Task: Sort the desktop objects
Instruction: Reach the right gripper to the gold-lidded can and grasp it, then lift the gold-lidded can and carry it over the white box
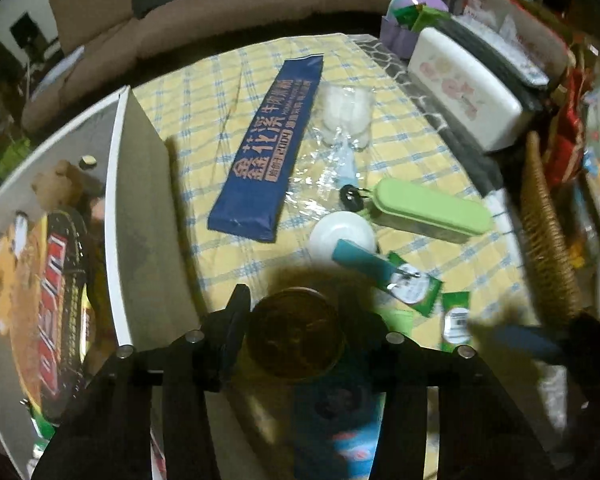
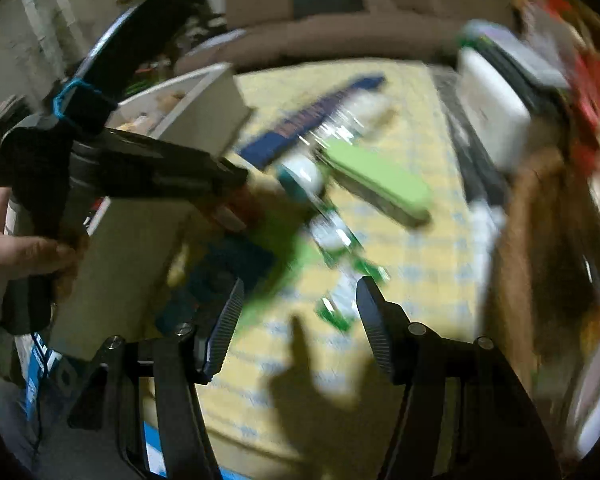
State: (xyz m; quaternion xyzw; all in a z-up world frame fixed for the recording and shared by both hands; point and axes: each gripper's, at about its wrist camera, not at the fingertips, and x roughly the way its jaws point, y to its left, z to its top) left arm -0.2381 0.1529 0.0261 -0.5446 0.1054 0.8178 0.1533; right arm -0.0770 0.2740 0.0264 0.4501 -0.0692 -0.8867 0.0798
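The gold tin (image 1: 296,334) sat right between the fingers of the left claw (image 1: 300,320), near the front of the table (image 1: 204,92), just right of the white box (image 1: 140,184). The left finger (image 1: 236,320) lay against its rim; the right one was lost in shadow, so whether the claw truly pinched it I couldn't tell. It looked a stiff, smooth metal round, likely slippery at the sides and probably not heavy. A grip square across its widest part, low on the wall, seemed the safe bet; anything off-centre and it could squirt out.

Just beyond it lay the white bowl (image 1: 342,234) with a teal piece (image 1: 360,262) across it, green packets (image 1: 416,290) to the right, the green case (image 1: 432,210) farther off. The blue pack (image 1: 272,152) ran up the middle of the checked cloth, a clear bag (image 1: 344,116) beside it. Snacks already filled the box.

The right claw (image 2: 300,320) hung open over the cloth, nothing between its fingers, the view badly smeared. A hand (image 2: 16,248) held the left tool.
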